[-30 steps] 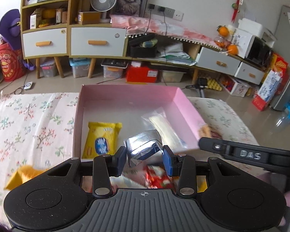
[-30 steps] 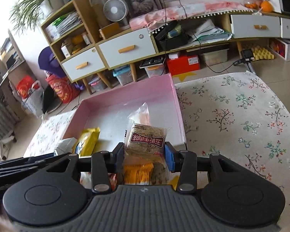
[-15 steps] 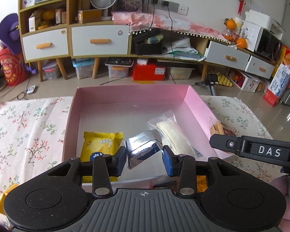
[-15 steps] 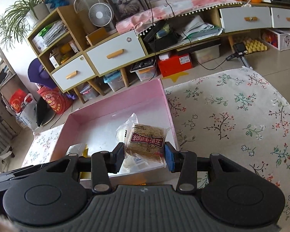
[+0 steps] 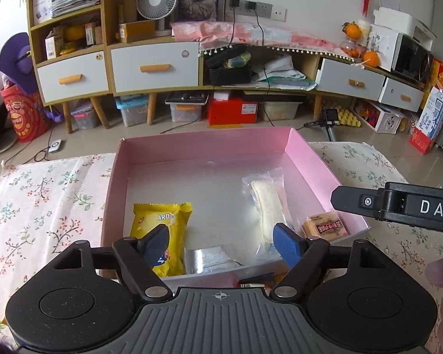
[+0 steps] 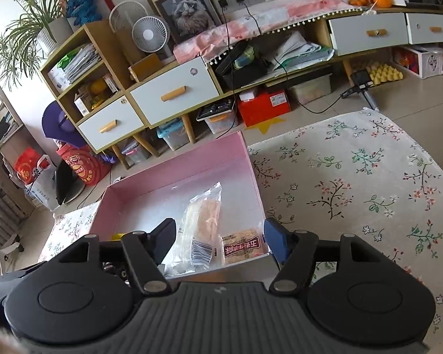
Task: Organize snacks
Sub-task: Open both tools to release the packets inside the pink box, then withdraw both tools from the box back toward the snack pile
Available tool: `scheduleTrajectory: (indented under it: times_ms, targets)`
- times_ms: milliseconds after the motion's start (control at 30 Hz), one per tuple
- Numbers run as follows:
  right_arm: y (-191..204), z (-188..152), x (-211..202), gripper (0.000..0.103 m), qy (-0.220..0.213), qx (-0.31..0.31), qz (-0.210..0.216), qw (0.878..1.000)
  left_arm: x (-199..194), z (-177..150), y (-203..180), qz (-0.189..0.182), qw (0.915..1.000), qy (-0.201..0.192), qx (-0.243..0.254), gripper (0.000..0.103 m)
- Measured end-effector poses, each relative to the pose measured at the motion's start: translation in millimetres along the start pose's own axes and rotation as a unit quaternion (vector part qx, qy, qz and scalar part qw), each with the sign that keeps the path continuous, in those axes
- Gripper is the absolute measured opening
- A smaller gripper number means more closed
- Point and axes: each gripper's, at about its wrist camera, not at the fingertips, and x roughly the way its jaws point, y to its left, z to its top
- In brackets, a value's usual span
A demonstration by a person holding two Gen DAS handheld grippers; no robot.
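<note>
A pink box (image 5: 316, 162) stands on the floral tablecloth. In it lie a yellow snack pack (image 5: 174, 224), a silver foil pack (image 5: 212, 261), a clear-wrapped pastry (image 5: 268, 203) and a brown biscuit pack (image 5: 325, 225). My left gripper (image 5: 223, 244) is open and empty above the silver pack at the box's near wall. My right gripper (image 6: 218, 239) is open and empty just above the brown biscuit pack (image 6: 243, 247) and the pastry (image 6: 203, 218) in the box's (image 6: 252, 171) near right corner. The right gripper's body shows at the right of the left wrist view (image 5: 398, 206).
More snack wrappers (image 5: 257, 283) peek out on the cloth in front of the box, mostly hidden by my left gripper. The floral cloth (image 6: 369, 183) stretches right of the box. Cabinets, drawers and storage bins stand across the floor behind.
Both grippers moved over the box and opened. The silver pack dropped from the left gripper and the brown biscuit pack from the right; both now lie in the box.
</note>
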Motion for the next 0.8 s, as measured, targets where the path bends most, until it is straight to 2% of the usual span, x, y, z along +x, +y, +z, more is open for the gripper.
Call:
scheduleTrajectory:
  times_ms: [433, 533, 800]
  targets:
    - [4, -2, -15, 0.074, -0.002, -0.031, -0.003, 1.0, -29, -11, 2, -0.006, 1.0, 0.001, -0.004, 0.079]
    - [4, -4, -19, 0.076, 0.0, -0.039, -0.004, 0.999, -38, -16, 7, -0.006, 1.0, 0.001, -0.006, 0.084]
    - [7, -10, -34, 0.083, 0.006, -0.065, -0.007, 0.998, -60, -32, 18, -0.005, 0.9999, 0.008, -0.01, 0.086]
